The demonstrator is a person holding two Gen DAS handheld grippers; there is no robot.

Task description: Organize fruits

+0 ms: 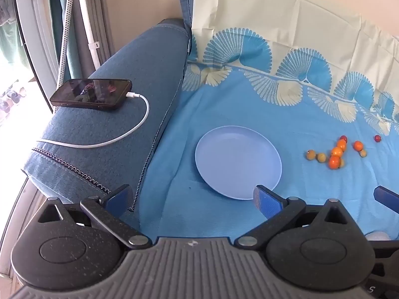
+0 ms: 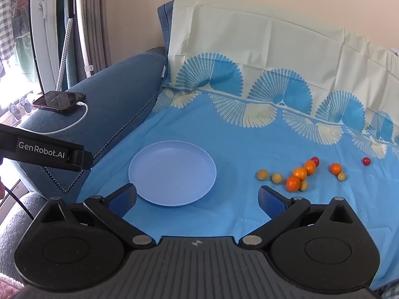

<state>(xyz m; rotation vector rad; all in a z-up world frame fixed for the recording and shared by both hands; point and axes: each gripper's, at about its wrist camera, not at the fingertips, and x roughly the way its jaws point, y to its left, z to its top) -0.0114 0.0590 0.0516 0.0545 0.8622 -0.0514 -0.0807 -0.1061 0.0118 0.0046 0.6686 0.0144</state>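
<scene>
An empty pale blue plate point(image 1: 238, 162) point(image 2: 172, 173) lies on the blue patterned cloth point(image 1: 224, 109) point(image 2: 237, 139). To its right lies a loose cluster of small fruits: several orange ones point(image 1: 334, 162) point(image 2: 293, 183), several yellowish ones point(image 1: 311, 154) point(image 2: 262, 174) and two red ones point(image 1: 377, 138) point(image 2: 366, 161). My left gripper point(image 1: 194, 198) is open and empty, just short of the plate's near edge. My right gripper point(image 2: 198, 198) is open and empty, near the plate's near right edge, left of the fruits. One right gripper fingertip point(image 1: 386, 196) shows at the left wrist view's right edge.
A blue sofa armrest point(image 1: 119, 114) point(image 2: 112, 102) rises left of the cloth. A black phone point(image 1: 92, 94) point(image 2: 59, 102) with a white charging cable point(image 1: 139, 122) lies on it. A cream sheet point(image 1: 274, 12) point(image 2: 249, 35) covers the backrest. The left gripper's body point(image 2: 45, 152) juts in at left.
</scene>
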